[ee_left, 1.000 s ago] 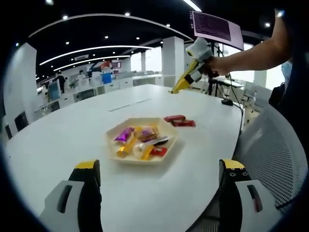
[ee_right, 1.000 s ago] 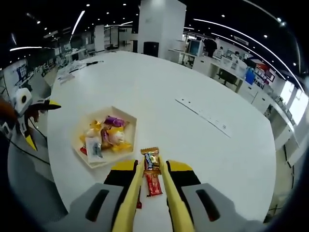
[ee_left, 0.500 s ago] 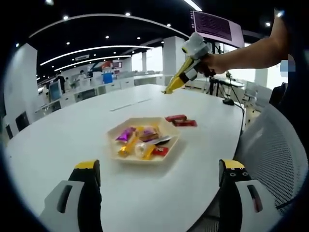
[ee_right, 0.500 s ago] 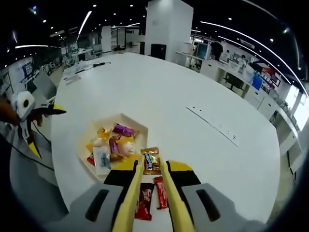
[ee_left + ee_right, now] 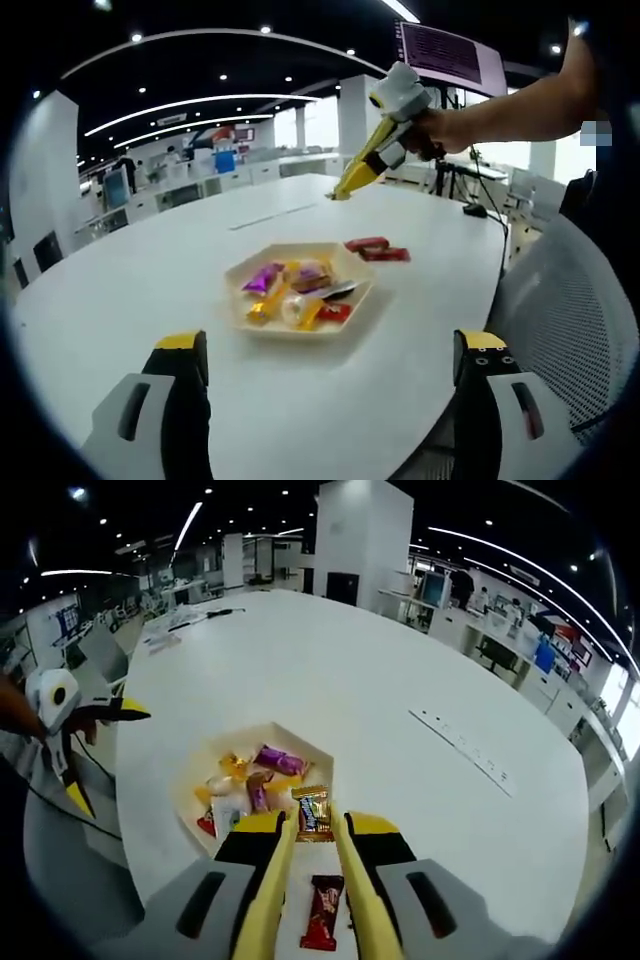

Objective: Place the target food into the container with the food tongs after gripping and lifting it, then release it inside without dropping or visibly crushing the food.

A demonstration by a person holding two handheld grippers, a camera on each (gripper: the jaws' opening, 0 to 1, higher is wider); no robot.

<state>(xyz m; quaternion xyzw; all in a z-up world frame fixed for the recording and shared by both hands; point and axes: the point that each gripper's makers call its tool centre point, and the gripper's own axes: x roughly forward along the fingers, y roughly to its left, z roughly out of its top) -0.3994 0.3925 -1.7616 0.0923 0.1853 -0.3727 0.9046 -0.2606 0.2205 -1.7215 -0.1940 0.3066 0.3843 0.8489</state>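
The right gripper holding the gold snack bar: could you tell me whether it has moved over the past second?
Yes. In the left gripper view, the right gripper has shifted leftwards against the red wrappers, towards above the tray.

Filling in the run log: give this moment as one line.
phase: carry | right gripper: tongs shut on candy bar, above tray edge | left gripper: open, idle | table: red bar left
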